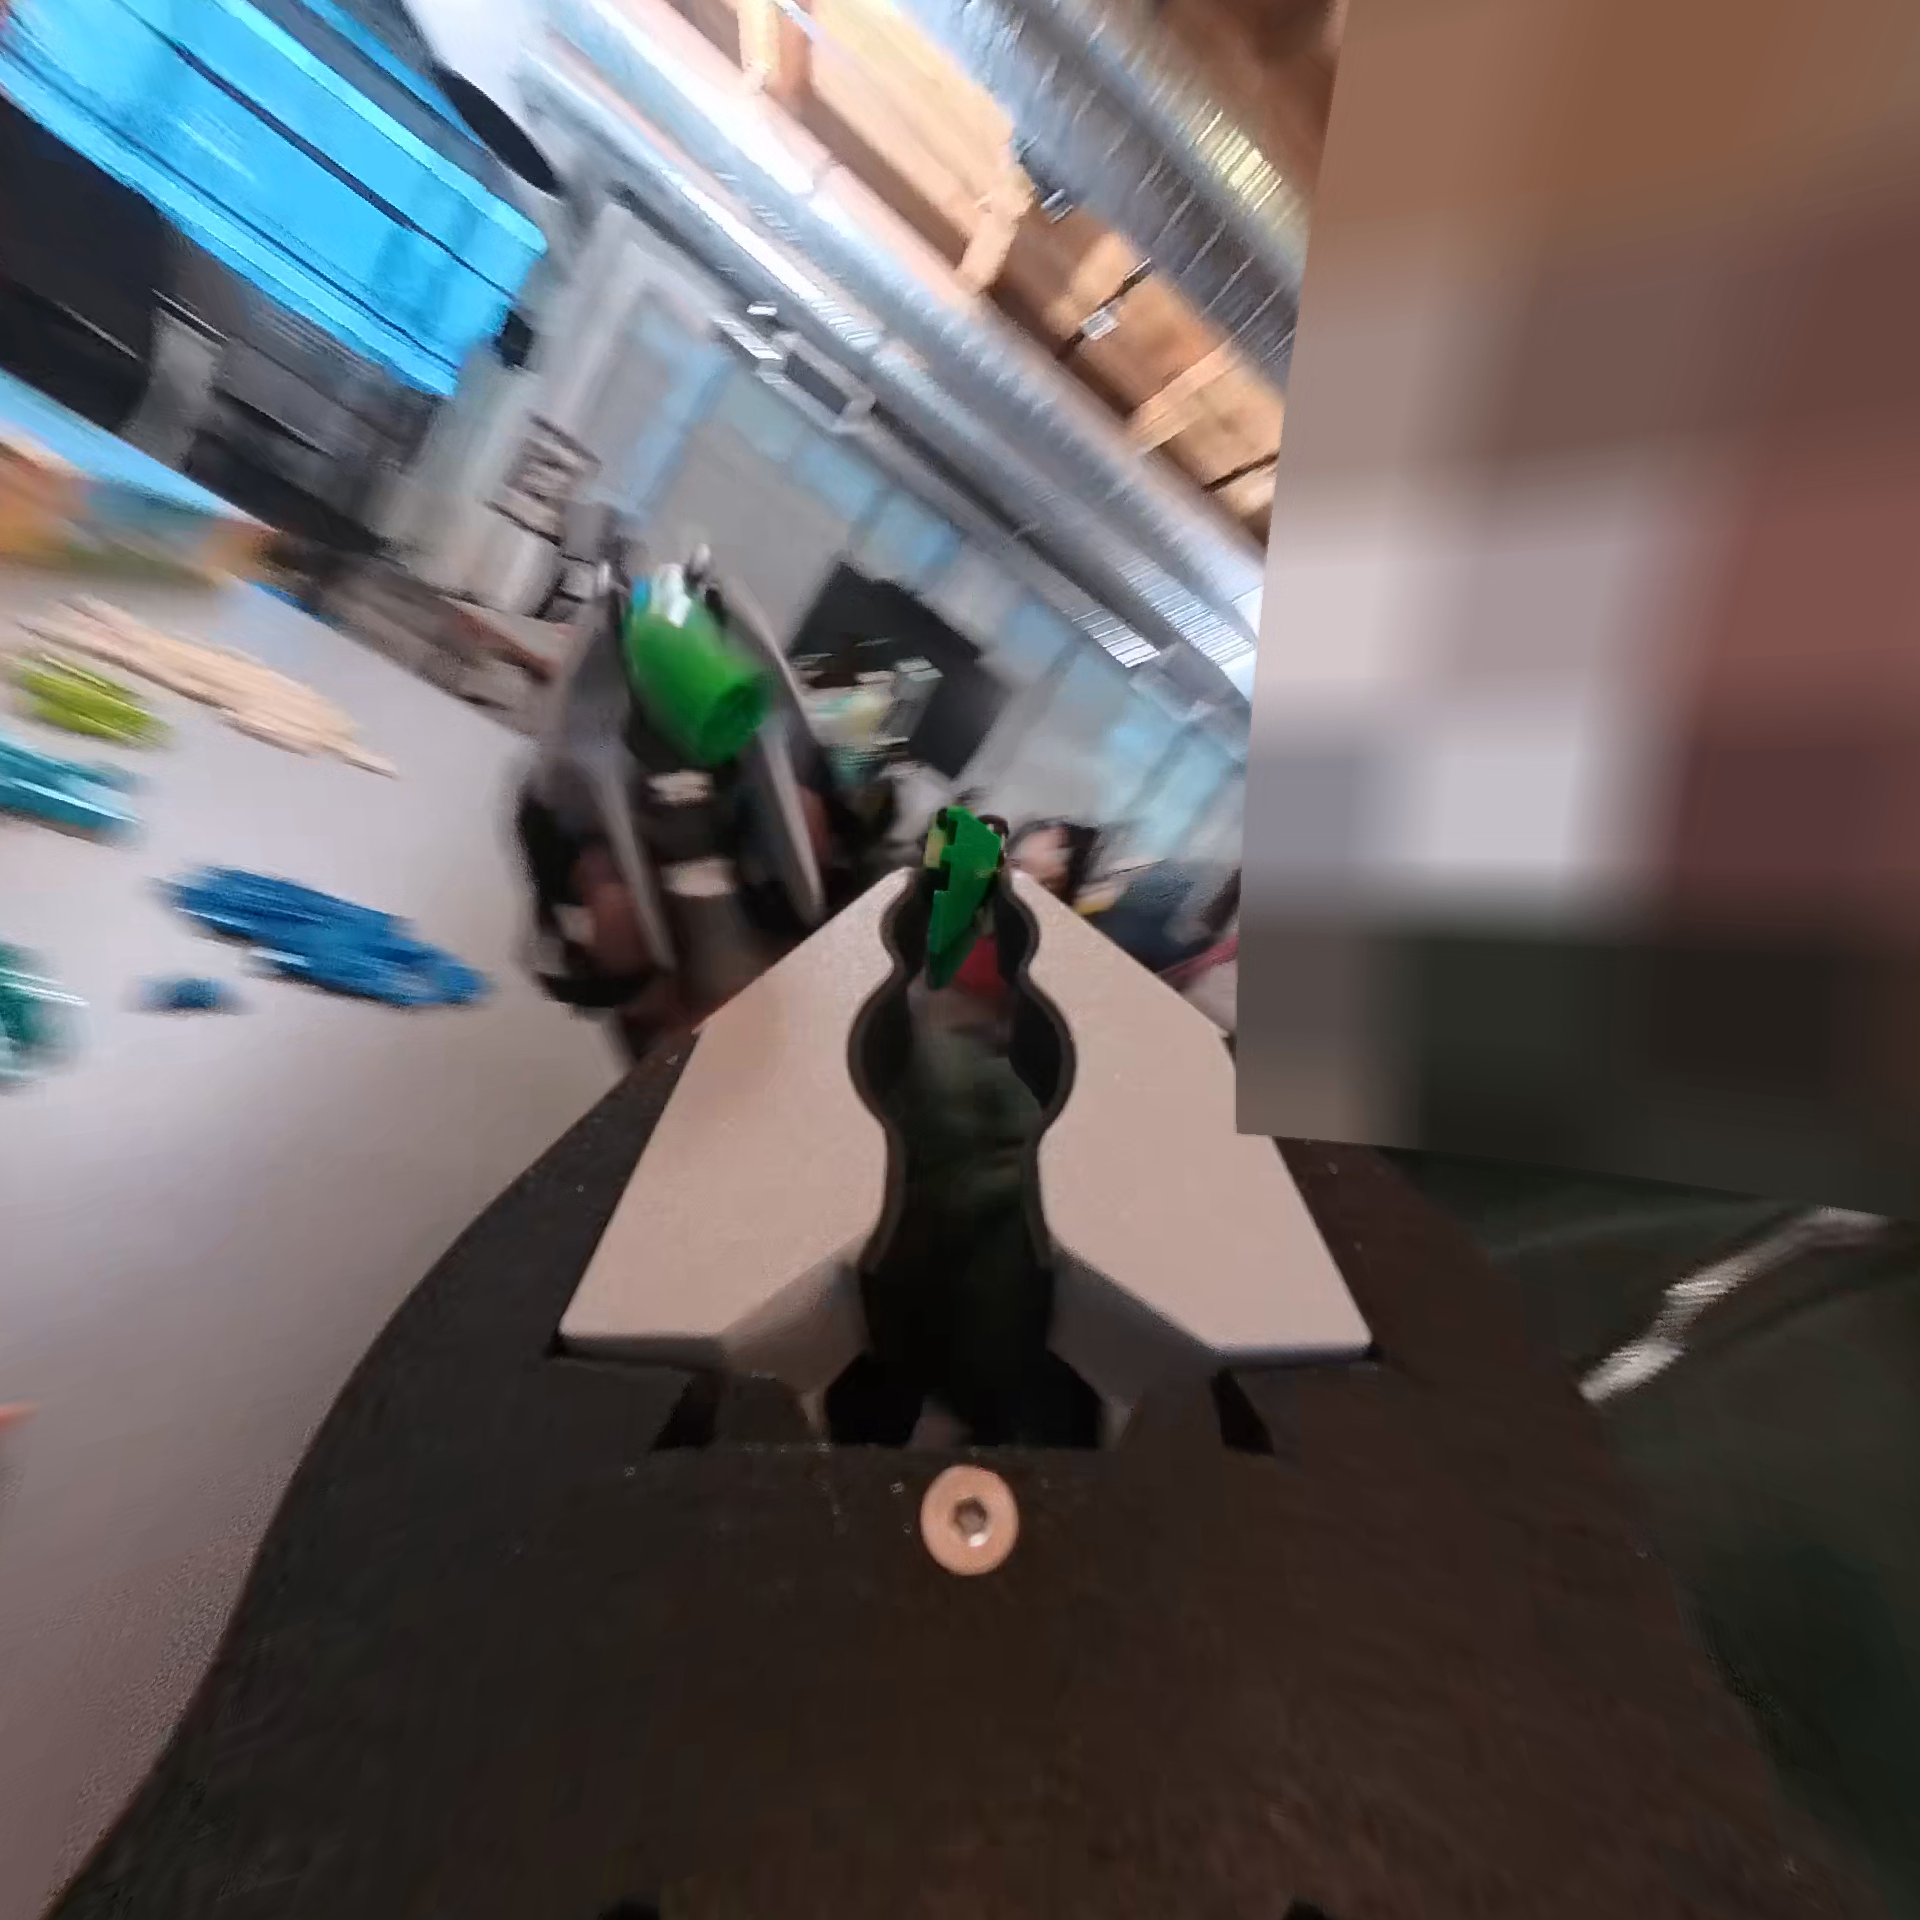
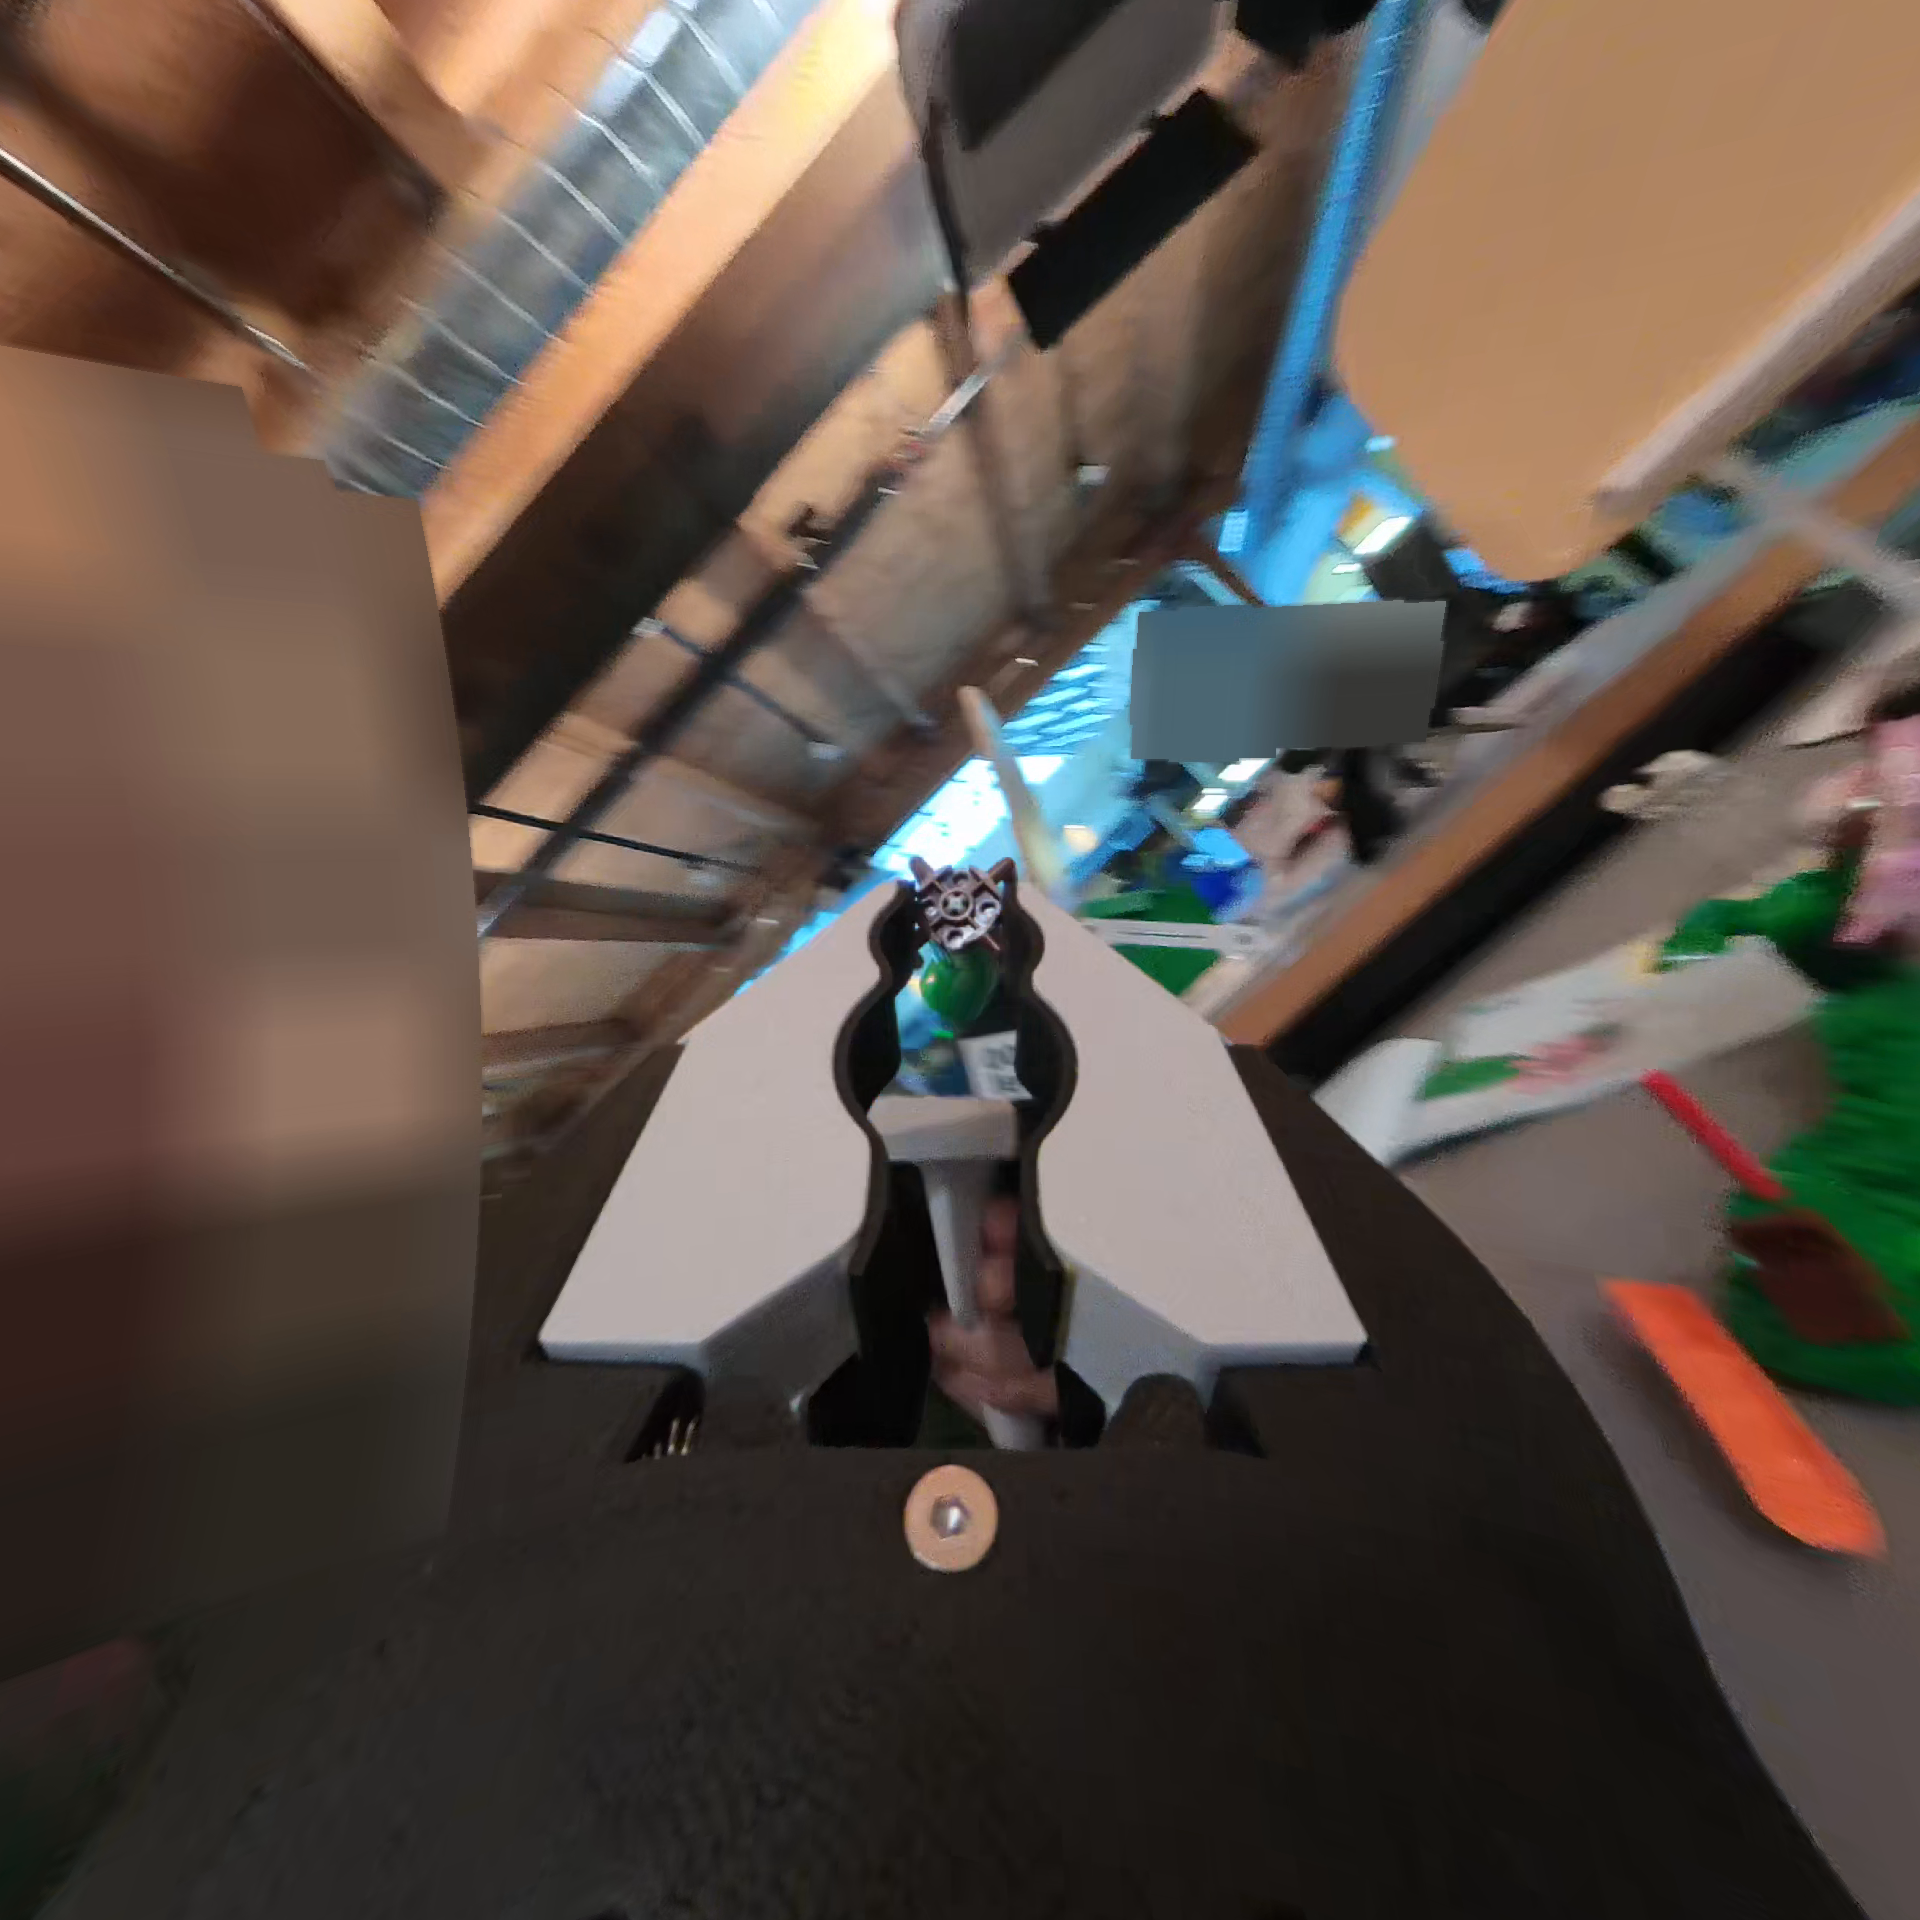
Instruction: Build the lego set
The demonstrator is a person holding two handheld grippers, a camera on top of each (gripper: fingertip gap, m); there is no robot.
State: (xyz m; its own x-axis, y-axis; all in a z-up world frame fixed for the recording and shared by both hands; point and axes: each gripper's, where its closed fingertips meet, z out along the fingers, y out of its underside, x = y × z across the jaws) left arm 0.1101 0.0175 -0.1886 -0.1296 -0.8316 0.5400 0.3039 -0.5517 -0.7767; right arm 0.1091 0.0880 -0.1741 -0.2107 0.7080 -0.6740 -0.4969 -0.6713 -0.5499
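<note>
Both grippers are tipped up off the table (image 1: 260, 1195), so mostly you get ceiling duct and shelving, all smeared with motion blur. My guess is the person has lifted the two bits into the air to line them up and mate them.

On the table at 9 o'clock in the left wrist view sit loose piles of parts: blue pile (image 1: 322, 935), lime pile (image 1: 83, 701), tan pile (image 1: 197, 665). In the right wrist view, at 3 o'clock, there's a big green build (image 2: 1860, 1122) with pink on top, and an orange tool (image 2: 1745, 1413) lying near it at 4 o'clock.

The left gripper (image 1: 961, 904) has its fingers closed on a small green leaf piece (image 1: 961, 894), held edge-up at the tips. The right gripper (image 2: 958, 914) pinches a little brown round plate (image 2: 956, 906), its underside facing the camera. From the left view the right gripper shows at 11 o'clock with a green round part (image 1: 691, 681) at its tips; I can't tell how that joins the brown plate.

Nothing sits between the two grippers, but the blur suggests a fast move, and such tiny parts could slip or twist when pressed together.
</note>
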